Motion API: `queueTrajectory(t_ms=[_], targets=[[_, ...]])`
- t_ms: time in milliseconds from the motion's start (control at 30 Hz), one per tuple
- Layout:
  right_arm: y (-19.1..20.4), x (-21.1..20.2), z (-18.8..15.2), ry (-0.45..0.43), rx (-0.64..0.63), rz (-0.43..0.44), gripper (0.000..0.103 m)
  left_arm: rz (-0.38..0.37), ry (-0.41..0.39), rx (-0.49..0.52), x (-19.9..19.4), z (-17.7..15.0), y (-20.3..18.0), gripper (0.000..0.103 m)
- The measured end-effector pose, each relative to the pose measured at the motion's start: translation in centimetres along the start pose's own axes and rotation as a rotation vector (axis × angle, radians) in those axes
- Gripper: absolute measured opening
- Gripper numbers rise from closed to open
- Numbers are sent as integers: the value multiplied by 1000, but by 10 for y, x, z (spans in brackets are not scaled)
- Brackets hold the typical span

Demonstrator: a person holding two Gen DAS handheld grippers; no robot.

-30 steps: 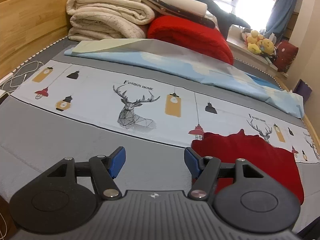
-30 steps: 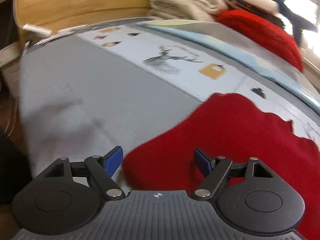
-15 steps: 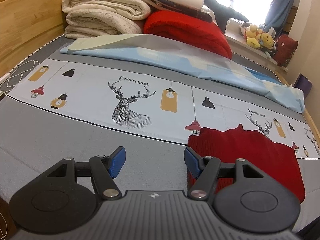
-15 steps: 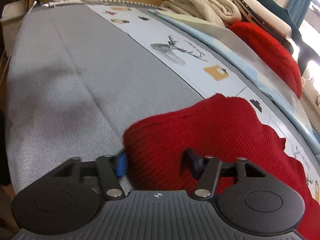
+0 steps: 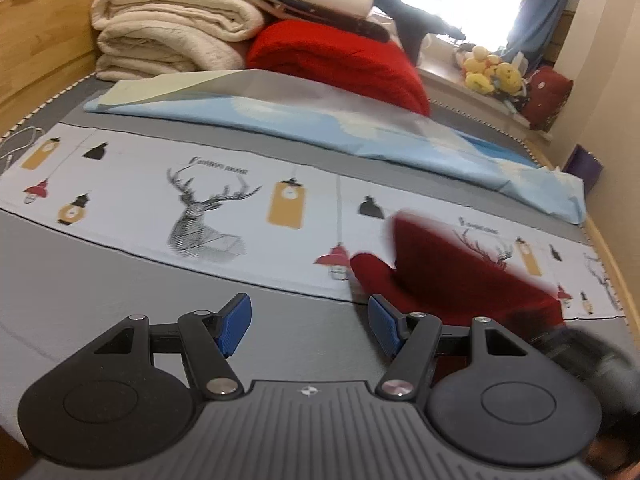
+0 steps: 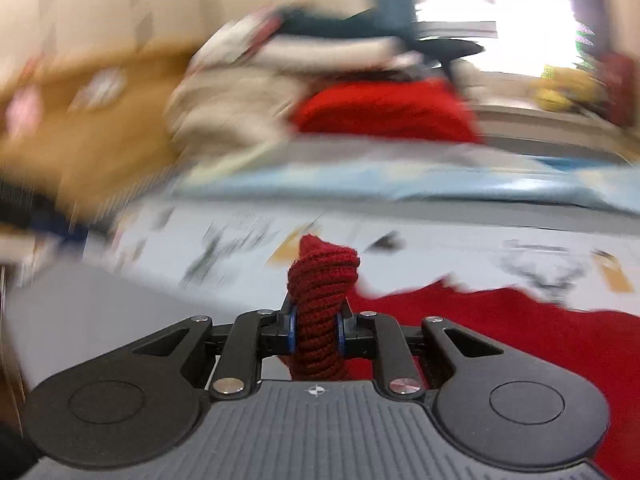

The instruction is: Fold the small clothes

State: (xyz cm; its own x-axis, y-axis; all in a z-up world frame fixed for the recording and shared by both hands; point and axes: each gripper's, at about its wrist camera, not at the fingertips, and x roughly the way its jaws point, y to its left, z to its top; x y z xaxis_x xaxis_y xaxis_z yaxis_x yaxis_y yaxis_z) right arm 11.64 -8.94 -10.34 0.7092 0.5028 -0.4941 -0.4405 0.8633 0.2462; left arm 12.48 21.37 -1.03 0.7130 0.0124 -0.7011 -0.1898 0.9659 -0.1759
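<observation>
A small dark red knitted garment (image 5: 460, 276) lies on the grey bed (image 5: 100, 280), partly over the printed white cloth (image 5: 208, 200). In the right wrist view my right gripper (image 6: 316, 332) is closing its jaws on a bunched corner of the red garment (image 6: 320, 300), lifted off the bed; the rest trails to the right. My left gripper (image 5: 310, 322) stands open over the grey sheet, its blue pads (image 5: 236, 322) bare, just left of the garment's near corner. A blurred dark shape at the left wrist view's right edge is the right gripper.
Folded cream blankets (image 5: 168, 36) and a red blanket (image 5: 340, 60) are stacked at the far side. A light blue sheet (image 5: 320, 128) lies in front of them. Wooden bed frame (image 5: 40, 40) on the left, yellow plush toys (image 5: 492, 72) on the sill.
My right gripper has shut on the garment's near corner, risen and swung with it; the garment's edge now stands up folded. The left gripper drifted sideways, still open.
</observation>
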Motion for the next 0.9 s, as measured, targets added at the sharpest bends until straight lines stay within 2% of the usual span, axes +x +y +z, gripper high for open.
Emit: queueTrajectory(t_ms=[100, 233, 300, 367, 467, 533, 600, 700, 767, 833, 900], targets=[[-61, -47, 15, -92, 174, -95, 17, -27, 0, -1, 5, 5, -15, 70], [-142, -110, -4, -151, 418, -289, 17, -55, 10, -10, 14, 9, -33, 70], [-175, -128, -23, -104, 512, -425, 18, -73, 17, -8, 19, 11, -44, 70], [-211, -140, -49, -1, 648, -572, 19, -83, 20, 1, 24, 12, -55, 70], [-251, -157, -81, 92, 818, -663, 25, -89, 28, 10, 31, 11, -68, 70], [-259, -168, -80, 63, 788, -662, 33, -90, 36, 19, 35, 9, -76, 70], [-256, -167, -66, 32, 692, -618, 38, -87, 40, 38, 39, 7, -83, 70], [-263, -158, -45, 18, 583, -541, 39, -78, 50, 57, 46, 4, -90, 70], [-272, -146, -30, 16, 533, -483, 44, -78, 65, 62, 52, 0, -95, 70], [-289, -131, -23, 53, 526, -384, 60, -91, 85, 72, 59, -5, -104, 70], [-301, -110, -29, 144, 537, -307, 62, -100, 102, 92, 66, -11, -117, 70]])
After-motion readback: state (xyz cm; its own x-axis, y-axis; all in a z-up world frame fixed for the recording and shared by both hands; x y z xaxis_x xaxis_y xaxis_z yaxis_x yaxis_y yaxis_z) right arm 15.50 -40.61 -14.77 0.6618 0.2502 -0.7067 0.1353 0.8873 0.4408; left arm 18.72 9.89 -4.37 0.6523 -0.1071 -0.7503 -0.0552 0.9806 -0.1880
